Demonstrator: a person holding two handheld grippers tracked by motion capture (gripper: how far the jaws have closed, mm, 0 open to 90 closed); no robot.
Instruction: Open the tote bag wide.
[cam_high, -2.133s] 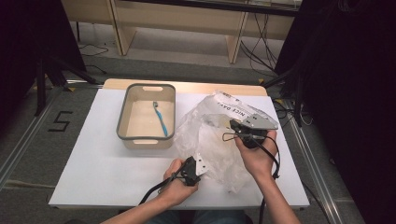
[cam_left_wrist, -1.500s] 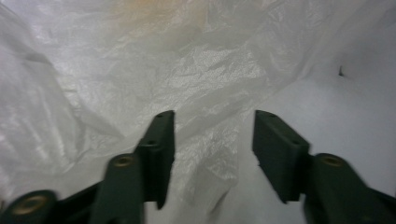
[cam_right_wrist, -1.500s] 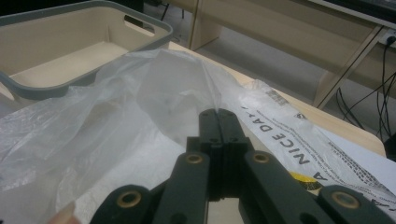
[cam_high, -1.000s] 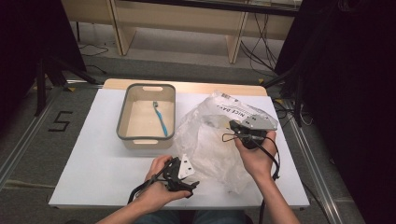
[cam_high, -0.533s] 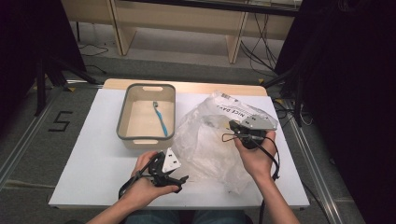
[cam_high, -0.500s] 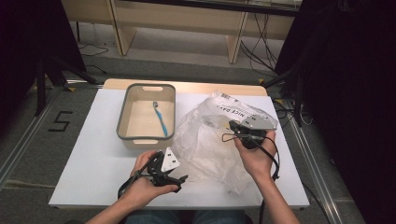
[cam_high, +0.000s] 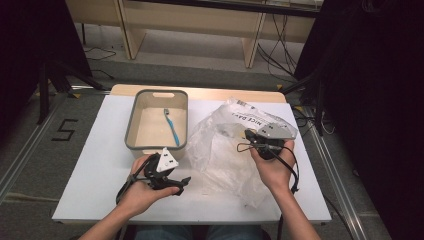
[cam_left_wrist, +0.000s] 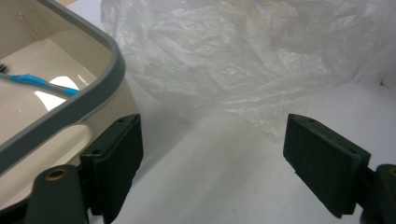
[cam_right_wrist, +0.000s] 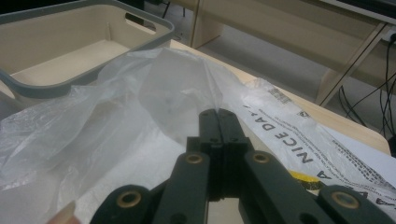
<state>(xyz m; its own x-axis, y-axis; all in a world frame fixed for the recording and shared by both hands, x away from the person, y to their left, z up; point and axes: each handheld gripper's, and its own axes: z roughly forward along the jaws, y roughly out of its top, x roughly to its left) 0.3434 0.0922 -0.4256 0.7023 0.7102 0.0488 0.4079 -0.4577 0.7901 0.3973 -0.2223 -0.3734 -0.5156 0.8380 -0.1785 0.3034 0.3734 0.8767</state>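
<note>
Free room and obstacles on the table (cam_high: 90, 150). The bare left strip of the tabletop is offering open passage beside the bin (cam_high: 156, 120). The bin's grey-rimmed wall is standing just beside the left gripper (cam_left_wrist: 212, 154), blocking its near-left side; between its wide-apart jaws bare tabletop is lying open. Ahead of it the crumpled plastic bag (cam_high: 225, 150) is spreading across the table's right half, closing the way forward. The right gripper (cam_right_wrist: 218, 116), its jaws pressed together on a fold of the bag, is sitting amid the film. A toothbrush (cam_high: 171, 125) is lying on the bin's floor.
</note>
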